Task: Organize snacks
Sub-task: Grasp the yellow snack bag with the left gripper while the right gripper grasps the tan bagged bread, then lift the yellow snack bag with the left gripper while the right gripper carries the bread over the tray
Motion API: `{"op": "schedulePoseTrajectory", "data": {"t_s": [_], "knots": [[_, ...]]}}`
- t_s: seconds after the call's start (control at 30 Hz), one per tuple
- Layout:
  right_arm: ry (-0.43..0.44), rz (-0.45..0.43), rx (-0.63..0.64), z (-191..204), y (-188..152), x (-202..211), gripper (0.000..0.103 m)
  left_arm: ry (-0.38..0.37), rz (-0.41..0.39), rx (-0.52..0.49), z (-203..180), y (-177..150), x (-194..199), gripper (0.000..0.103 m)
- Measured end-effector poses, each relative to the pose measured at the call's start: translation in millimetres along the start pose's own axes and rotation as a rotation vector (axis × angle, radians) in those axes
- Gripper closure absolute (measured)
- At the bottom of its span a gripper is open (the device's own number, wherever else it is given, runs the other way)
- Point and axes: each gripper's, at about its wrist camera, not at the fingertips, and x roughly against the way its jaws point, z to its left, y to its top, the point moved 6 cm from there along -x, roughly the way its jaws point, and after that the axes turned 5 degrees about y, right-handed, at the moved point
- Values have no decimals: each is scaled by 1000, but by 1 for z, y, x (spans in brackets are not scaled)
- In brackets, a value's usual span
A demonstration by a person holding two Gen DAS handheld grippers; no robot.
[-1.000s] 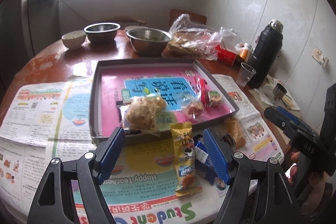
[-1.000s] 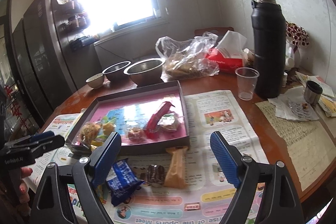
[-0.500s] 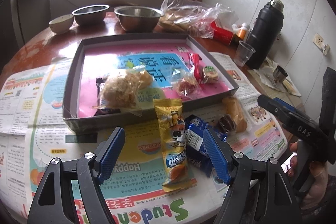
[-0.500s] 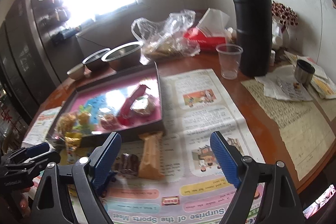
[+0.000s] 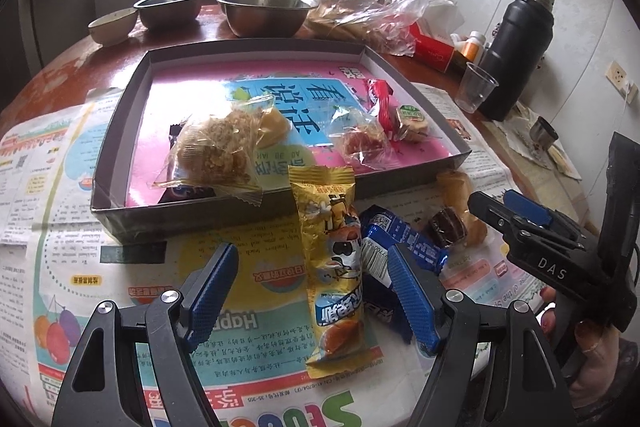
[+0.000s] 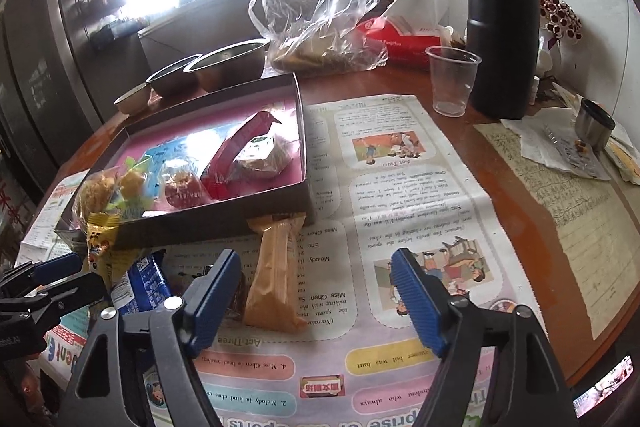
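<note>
You are holding your left gripper (image 5: 312, 291) low over the newspaper-covered round wooden surface (image 5: 60, 75), its blue ribbed fingers (image 5: 212, 279) spread wide and gripping nothing. Between them a long yellow snack packet with a cartoon cow (image 5: 334, 259) is lying flat on the newspaper (image 5: 72, 247), its far end touching the front wall of the shallow grey cardboard tray with a pink printed floor (image 5: 120, 135). A blue foil wrapper (image 5: 404, 247) is lying just beside the packet, partly under the right-hand finger, with a small dark brown wrapped sweet (image 5: 448, 227) and an orange-tan wrapped bar (image 6: 276, 267) beyond it. Inside the tray, a clear bag of golden puffed cakes (image 5: 216, 147), a clear-wrapped red sweet (image 5: 358, 143), a red wrapper (image 5: 380, 103) and a small round green-lidded cup (image 5: 412, 119) are resting on the pink floor.

Your right gripper (image 6: 316, 295) is hovering near the orange-tan bar, its fingers likewise wide apart and empty. At the far edge, two steel bowls (image 5: 264, 13), a clear plastic cup (image 6: 452, 79) and a tall black flask (image 6: 500, 15) are standing well apart from the snacks.
</note>
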Motion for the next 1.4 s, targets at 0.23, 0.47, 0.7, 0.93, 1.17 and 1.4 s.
{"op": "schedulePoseTrajectory", "data": {"t_s": [0.23, 0.47, 0.7, 0.93, 1.17, 1.4], "knots": [[5, 5, 44, 8, -3, -9, 40, 1, 10, -1, -2, -1, -9, 25], [-10, 17, 55, 6, -7, -19, 51, -5, 18, 17, -1, -2, -16, 25], [-33, -3, 111, 10, -8, -21, 63, -27, 21, 39, 2, -3, -18, 26], [-28, -19, 178, 23, -13, -24, 74, -91, 0, 24, -7, -2, -14, 70], [38, -15, 124, 18, -10, -20, 77, -112, -10, 8, -10, 0, -6, 84], [62, -47, 108, 18, -1, -6, 77, -120, -55, 10, -6, 7, 14, 84]]}}
